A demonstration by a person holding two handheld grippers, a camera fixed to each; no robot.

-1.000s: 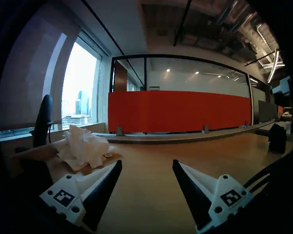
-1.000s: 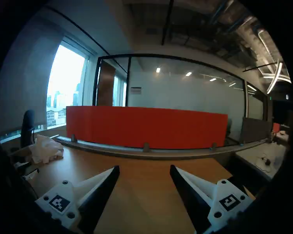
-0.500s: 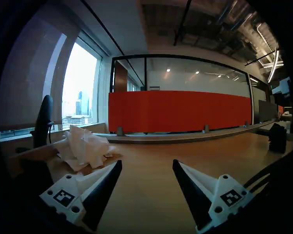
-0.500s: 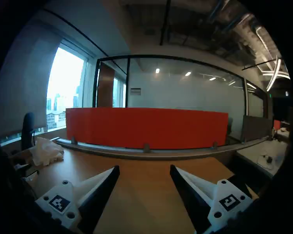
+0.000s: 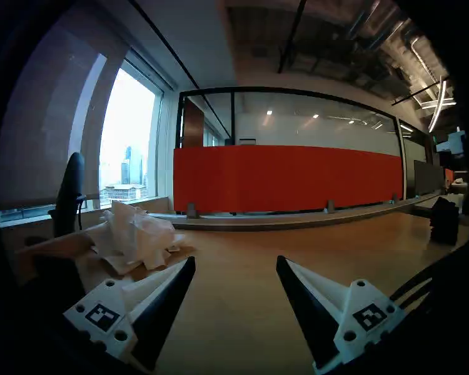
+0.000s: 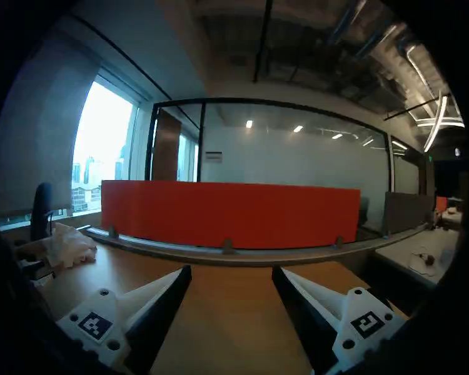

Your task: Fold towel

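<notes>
Looking along the left gripper (image 5: 234, 259), we get a wooden desk (image 5: 234, 319) running out to a long red divider (image 5: 284, 178), with a glass wall (image 5: 309, 122) rising behind it. A bright window (image 5: 125, 150) sits off to the left, and a dark office chair (image 5: 69, 194) stands in front of it at the desk's far corner. In the left gripper view the stretch of desk from the fingers to the towel (image 5: 133, 236) lies bare. Over in the right gripper view it's the same red divider (image 6: 234, 212), the same window (image 6: 100, 150) and chair (image 6: 39, 209), plus a neighbouring desk (image 6: 416, 250) on the right with a few small items too tiny to name.

Now the murky parts. A dark object (image 5: 444, 220) sits at the right edge of the left gripper view, cut off, and I can't say what it is. The near left of the right gripper view is in deep shadow, and the towel's (image 6: 69, 247) lower edge is lost in it.

And the towel itself: white, crumpled in a loose heap on the desk's far left side. In the left gripper view it lies ahead of and just left of the left fingertip (image 5: 183, 267), apart from it. For the right gripper (image 6: 231, 269) it's much farther away, well off to the left. Both grippers have their fingers spread wide, bare desk showing between them, gripping nothing.
</notes>
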